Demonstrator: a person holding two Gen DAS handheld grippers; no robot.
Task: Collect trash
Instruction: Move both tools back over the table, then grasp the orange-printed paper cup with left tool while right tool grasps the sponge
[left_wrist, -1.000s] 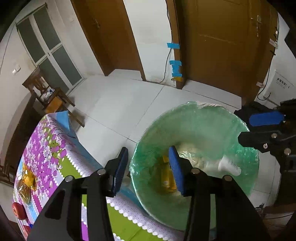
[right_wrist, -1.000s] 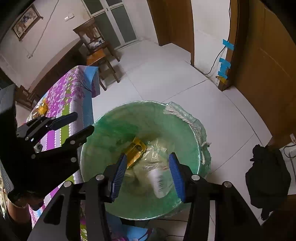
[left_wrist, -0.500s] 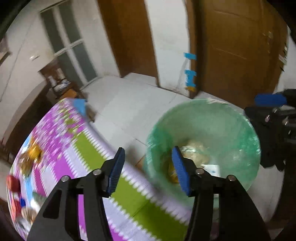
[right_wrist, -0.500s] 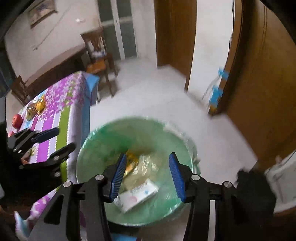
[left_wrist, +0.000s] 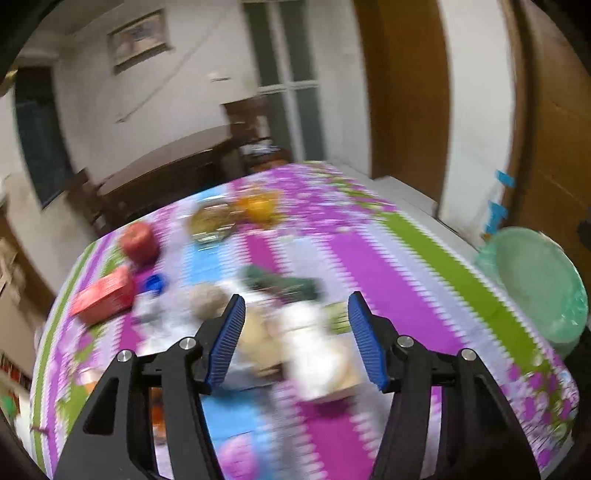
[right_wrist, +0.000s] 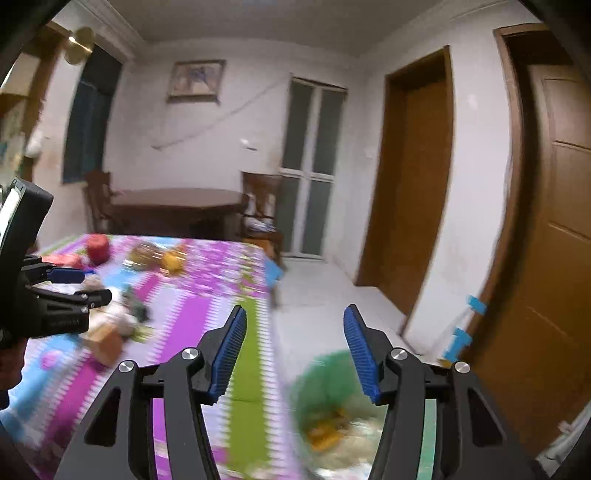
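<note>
My left gripper (left_wrist: 295, 338) hangs over the flowered tablecloth (left_wrist: 369, 258), its jaws opening with nothing between them. Blurred below it lies a heap of trash (left_wrist: 295, 332): pale wrappers, a white crumpled piece and a dark green packet (left_wrist: 284, 282). The green-lined trash bin (left_wrist: 539, 280) stands past the table's right edge. In the right wrist view my right gripper (right_wrist: 293, 354) is empty too, jaws opening, above the gap between the table's corner and the bin (right_wrist: 332, 406), which holds yellow and pale trash. The left gripper (right_wrist: 74, 286) shows at the left there.
On the table lie a red apple (left_wrist: 140, 240), a red box (left_wrist: 103, 299), a blue cap (left_wrist: 155, 283) and orange snack bags (left_wrist: 258, 206). A dark wooden table (right_wrist: 173, 206) with chairs stands behind. Brown doors (right_wrist: 413, 184) line the right wall, above white tiled floor (right_wrist: 325, 295).
Both grippers swung away from above the bin toward the table, leaving the bin at the frame edges. Both sets of jaws stand wider than before. The white packet fell into the bin.
</note>
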